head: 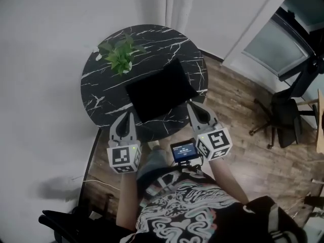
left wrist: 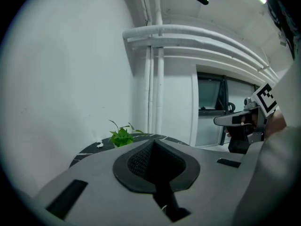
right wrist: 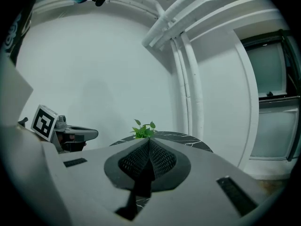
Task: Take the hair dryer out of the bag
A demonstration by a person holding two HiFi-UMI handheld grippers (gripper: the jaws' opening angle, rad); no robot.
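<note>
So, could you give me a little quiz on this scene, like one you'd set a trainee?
1. Pick one: what lies flat on the round table? A, a black bag; B, a red towel; C, a white plate.
2. True or false: the left gripper has its jaws wide apart.
3. In a word: what green thing stands on the table, on the side farthest from the person?

Key
1. A.
2. False: the jaws are shut, with nothing between them.
3. The plant.
</note>
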